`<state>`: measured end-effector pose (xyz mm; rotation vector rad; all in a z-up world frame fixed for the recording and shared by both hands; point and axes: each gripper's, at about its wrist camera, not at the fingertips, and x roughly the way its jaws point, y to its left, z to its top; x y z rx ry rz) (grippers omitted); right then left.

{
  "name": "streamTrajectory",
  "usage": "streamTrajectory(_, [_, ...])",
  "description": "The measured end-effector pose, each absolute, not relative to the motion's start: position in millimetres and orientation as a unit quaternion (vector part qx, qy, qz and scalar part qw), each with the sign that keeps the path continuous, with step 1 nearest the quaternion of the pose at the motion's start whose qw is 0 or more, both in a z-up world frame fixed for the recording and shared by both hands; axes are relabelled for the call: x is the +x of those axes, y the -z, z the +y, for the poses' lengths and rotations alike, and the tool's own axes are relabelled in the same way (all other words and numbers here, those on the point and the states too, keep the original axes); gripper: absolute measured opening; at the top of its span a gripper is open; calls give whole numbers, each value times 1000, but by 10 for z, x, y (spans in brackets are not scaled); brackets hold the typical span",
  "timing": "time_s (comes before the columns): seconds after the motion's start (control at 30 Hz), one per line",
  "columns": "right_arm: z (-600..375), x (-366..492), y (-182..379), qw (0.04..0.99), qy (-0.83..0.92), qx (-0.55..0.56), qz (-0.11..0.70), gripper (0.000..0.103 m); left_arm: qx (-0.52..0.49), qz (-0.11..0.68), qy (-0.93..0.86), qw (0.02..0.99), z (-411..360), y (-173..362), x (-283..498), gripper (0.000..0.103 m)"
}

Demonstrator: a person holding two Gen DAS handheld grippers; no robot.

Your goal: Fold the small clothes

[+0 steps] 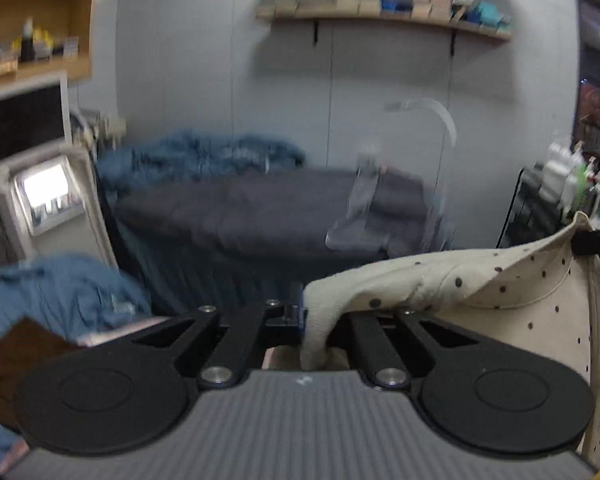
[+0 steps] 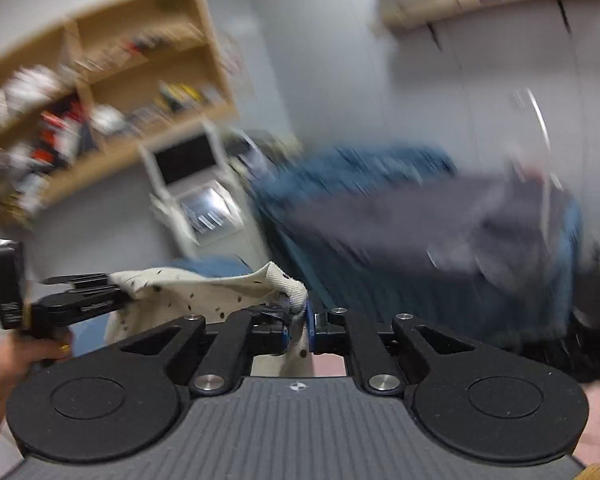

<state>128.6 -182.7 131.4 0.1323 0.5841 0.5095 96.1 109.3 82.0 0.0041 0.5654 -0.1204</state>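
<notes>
A small cream garment with dark polka dots [image 1: 500, 292] hangs in the air, stretched between both grippers. My left gripper [image 1: 306, 316] is shut on its ribbed cream hem, which drapes over the right finger. My right gripper [image 2: 300, 320] is shut on another ribbed corner of the same garment [image 2: 204, 292]. The left gripper also shows in the right wrist view [image 2: 80, 296], at the far left, gripping the garment's other end, held by a hand. The right wrist view is motion-blurred.
A bed with a dark grey cover [image 1: 240, 212] and a blue blanket [image 1: 196, 156] lies ahead. Blue clothes [image 1: 60, 296] and a brown item [image 1: 16, 348] lie at lower left. A white machine with a screen [image 1: 44, 192] stands left. Wall shelves [image 1: 380, 12] hang above.
</notes>
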Motion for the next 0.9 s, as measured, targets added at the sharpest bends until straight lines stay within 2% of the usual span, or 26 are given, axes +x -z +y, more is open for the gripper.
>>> streamTrajectory(0.13, [-1483,1944,-6,913,-150,37,376,19,30,404,33,914,1162,670,1730,7])
streamTrajectory(0.2, [-1414,2098,472,907,-97,23,410,30,42,468,23,882,1252,1258,1895,23])
streamTrajectory(0.27, [-1387,1998,709,907,-55,4,417,38,41,501,13,865,1357,1646,1898,45])
streamTrajectory(0.3, [-1396,1906,769,908,-59,0,415,46,40,503,7,863,1441,1744,1842,54])
streamTrajectory(0.33, [-1416,1789,806,909,-67,-5,412,53,37,499,1,866,1518,1838,1739,58])
streamTrajectory(0.37, [-1445,1656,826,910,-72,-15,409,67,36,497,-7,867,1625,1902,1648,68])
streamTrajectory(0.4, [-1491,1518,835,910,-76,-26,406,74,36,496,-17,867,1729,1946,1572,74])
streamTrajectory(0.47, [-1632,1267,859,906,-87,-36,414,74,25,497,-34,867,1963,1992,1440,76])
streamTrajectory(0.67, [-2093,536,953,882,-63,10,467,74,-16,497,-29,867,2449,1545,686,79])
streamTrajectory(0.9, [-2250,-578,1096,849,-85,-32,520,74,-22,534,-25,845,2487,1455,-391,79])
